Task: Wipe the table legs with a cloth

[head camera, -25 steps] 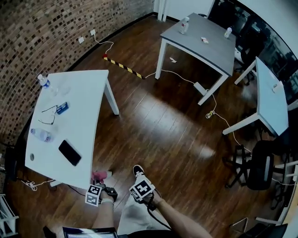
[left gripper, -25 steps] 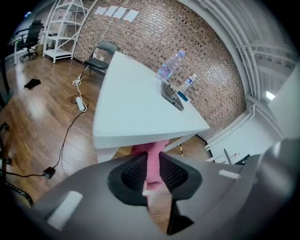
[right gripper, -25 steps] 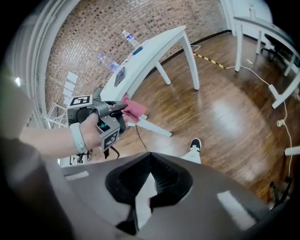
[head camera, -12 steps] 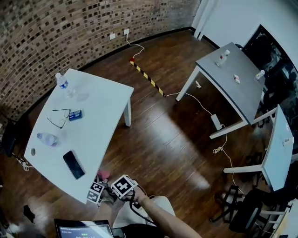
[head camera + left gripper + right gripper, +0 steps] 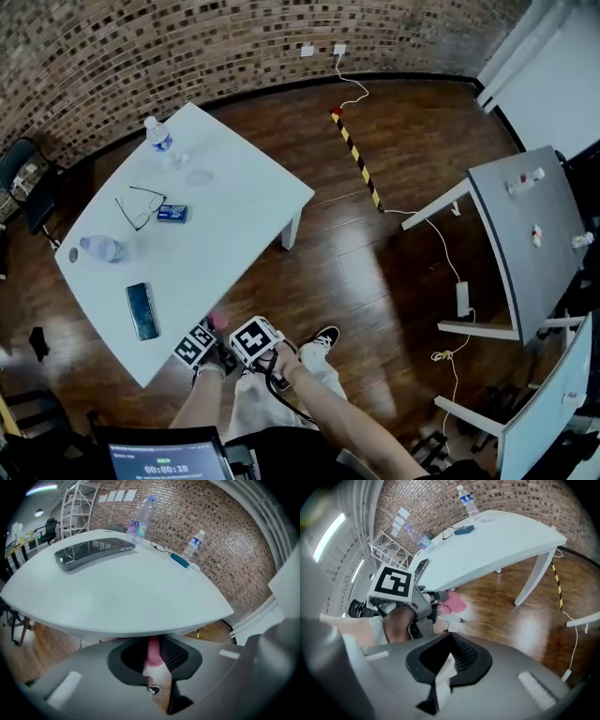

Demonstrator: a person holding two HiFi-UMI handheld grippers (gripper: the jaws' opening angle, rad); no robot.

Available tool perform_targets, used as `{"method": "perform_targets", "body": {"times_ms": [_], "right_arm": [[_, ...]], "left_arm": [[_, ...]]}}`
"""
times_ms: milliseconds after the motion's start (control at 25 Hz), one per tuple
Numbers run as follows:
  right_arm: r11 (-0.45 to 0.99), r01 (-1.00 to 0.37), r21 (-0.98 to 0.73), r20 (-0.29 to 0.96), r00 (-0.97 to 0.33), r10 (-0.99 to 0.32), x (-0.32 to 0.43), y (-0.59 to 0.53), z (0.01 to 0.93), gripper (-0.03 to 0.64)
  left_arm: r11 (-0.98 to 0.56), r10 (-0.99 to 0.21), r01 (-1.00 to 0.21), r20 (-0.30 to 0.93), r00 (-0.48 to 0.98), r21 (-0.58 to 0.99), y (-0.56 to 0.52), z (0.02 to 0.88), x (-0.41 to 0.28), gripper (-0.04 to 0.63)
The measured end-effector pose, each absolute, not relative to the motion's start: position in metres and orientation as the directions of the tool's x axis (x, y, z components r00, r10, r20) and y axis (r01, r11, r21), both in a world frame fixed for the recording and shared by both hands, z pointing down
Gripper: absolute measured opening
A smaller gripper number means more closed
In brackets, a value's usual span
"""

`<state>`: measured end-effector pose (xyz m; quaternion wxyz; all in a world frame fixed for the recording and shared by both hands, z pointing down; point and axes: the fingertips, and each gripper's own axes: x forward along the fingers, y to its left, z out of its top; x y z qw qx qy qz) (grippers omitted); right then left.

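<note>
Left tool (image 5: 154, 641) clamped on the cloth (image 5: 453, 603); pink fold pinched between the pads, loose end hanging out ahead of the tips. Right tool (image 5: 448, 635) closed to the tips, nothing in it, held just beside the left one. Both at the near corner of the white worktop (image 5: 234, 216), cloth just under its edge. Phone (image 5: 142, 310) near that corner on top, clear of the tools.

Leg under the near corner not made out in any view: hidden by the worktop from the head view, not in frame from the left gripper view. Far-corner leg (image 5: 532, 581) visible, well apart from the cloth.

Step judged: approach, cloth carried to the first leg, no contact yet seen. No leg can be called wiped from this.

Next move calls for: dropping the cloth below the worktop edge and in toward the corner leg, pressing the hanging end against it, then stroking along its length. Grip to be kept firm, since only a narrow fold is pinched.
</note>
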<state>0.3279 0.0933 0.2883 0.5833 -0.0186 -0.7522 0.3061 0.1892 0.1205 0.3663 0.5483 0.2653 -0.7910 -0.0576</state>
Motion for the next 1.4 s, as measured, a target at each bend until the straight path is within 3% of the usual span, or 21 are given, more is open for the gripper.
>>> {"method": "perform_targets", "body": {"times_ms": [200,440,840,1200,1400], "right_arm": [[0.865,-0.169,-0.472,0.865,-0.277,0.417,0.352,0.029,0.289,-0.006],[0.899,-0.155,-0.41,0.9,-0.226,0.372,0.364,-0.052,0.308,-0.006],[0.884,-0.112,-0.453,0.881,-0.205,0.426,0.356,-0.128,0.323,-0.006],[0.84,-0.18,-0.511,0.854,-0.215,0.474,0.364,-0.233,0.33,-0.006],[0.805,-0.257,-0.534,0.842,-0.247,0.479,0.378,-0.283,0.328,-0.006]], "left_arm": [[0.894,-0.414,-0.303,0.868,-0.275,0.331,0.083,0.367,0.206,0.064],[0.887,-0.417,-0.325,0.872,-0.257,0.328,0.021,0.372,0.202,0.065],[0.894,-0.407,-0.319,0.871,-0.276,0.316,-0.047,0.378,0.217,0.066],[0.901,-0.374,-0.332,0.889,-0.263,0.28,-0.155,0.381,0.237,0.066],[0.826,-0.434,-0.481,0.876,-0.212,0.293,-0.232,0.377,0.263,0.066]]}}
